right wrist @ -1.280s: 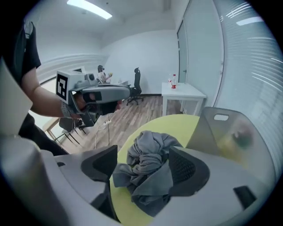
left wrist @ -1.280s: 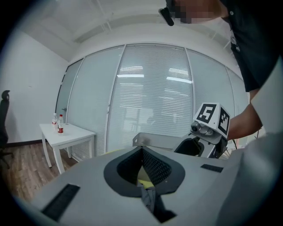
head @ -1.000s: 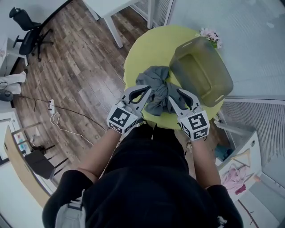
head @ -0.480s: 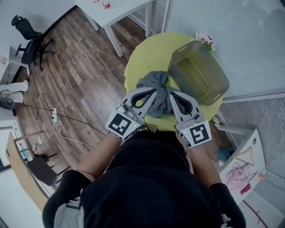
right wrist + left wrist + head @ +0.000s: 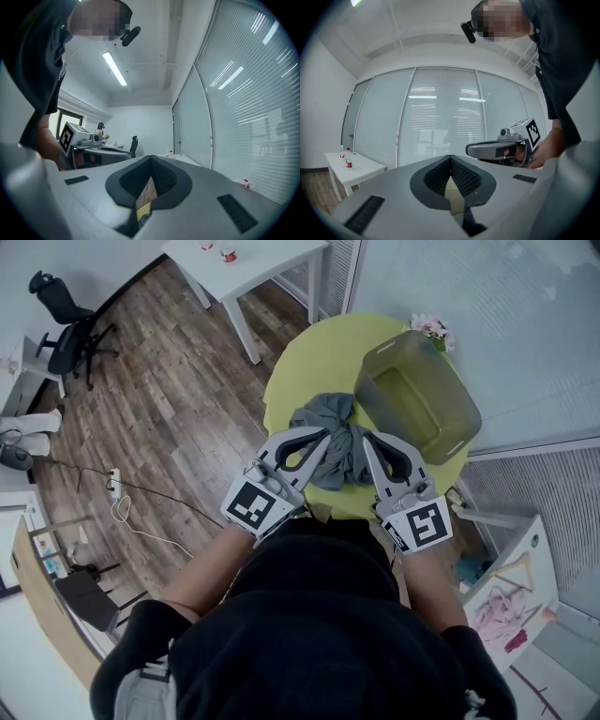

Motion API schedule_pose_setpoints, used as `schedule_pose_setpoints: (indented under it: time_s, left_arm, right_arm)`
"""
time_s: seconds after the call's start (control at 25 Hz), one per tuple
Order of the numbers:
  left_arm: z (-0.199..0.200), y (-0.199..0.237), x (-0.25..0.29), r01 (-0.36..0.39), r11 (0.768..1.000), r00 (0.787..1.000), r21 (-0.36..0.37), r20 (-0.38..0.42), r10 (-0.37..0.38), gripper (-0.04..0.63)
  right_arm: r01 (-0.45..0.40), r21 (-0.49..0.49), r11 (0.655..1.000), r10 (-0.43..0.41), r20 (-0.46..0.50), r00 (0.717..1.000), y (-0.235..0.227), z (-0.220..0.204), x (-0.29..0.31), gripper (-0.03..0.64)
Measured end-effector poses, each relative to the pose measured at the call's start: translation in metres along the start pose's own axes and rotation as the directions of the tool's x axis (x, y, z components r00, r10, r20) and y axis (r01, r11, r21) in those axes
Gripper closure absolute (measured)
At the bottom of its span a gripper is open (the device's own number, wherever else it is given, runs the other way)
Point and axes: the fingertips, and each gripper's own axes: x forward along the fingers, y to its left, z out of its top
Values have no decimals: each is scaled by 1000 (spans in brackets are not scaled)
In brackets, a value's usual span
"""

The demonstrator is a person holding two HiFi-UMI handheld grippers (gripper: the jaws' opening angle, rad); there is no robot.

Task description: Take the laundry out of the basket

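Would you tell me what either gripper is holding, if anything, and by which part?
Nothing held: left gripper and right gripper are shut and empty; grey garment lies on the table.

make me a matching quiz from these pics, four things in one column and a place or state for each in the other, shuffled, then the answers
Things
1. crumpled grey garment
2. translucent olive plastic basket
3. black office chair
4. left gripper

Places or states
A. jaws together, nothing between them
B. on the wood floor, upper left of the head view
C. lying on the round yellow table, left of the basket
D. empty, on the table's right side

Pairs: 1-C, 2-D, 3-B, 4-A
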Motion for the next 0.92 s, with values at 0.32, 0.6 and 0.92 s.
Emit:
schedule_pose_setpoints:
  time_s: [0.32, 0.6, 0.92]
  left_arm:
    - [2, 0, 2, 13, 1000, 1000, 6, 1, -13, 592]
    - [2, 1, 5, 18, 1000, 1000, 23, 0, -18, 592]
    - [-1, -3, 3, 16, 1000, 1000, 19, -5, -16, 592]
  right_arm:
    - [4, 12, 1000, -4, -6, 1000, -3, -5, 3, 594]
    - [1, 22, 1000, -1, -3, 1000, -2, -9, 5, 595]
    - [2, 27, 1000, -2, 0, 1000, -1, -8, 1, 595]
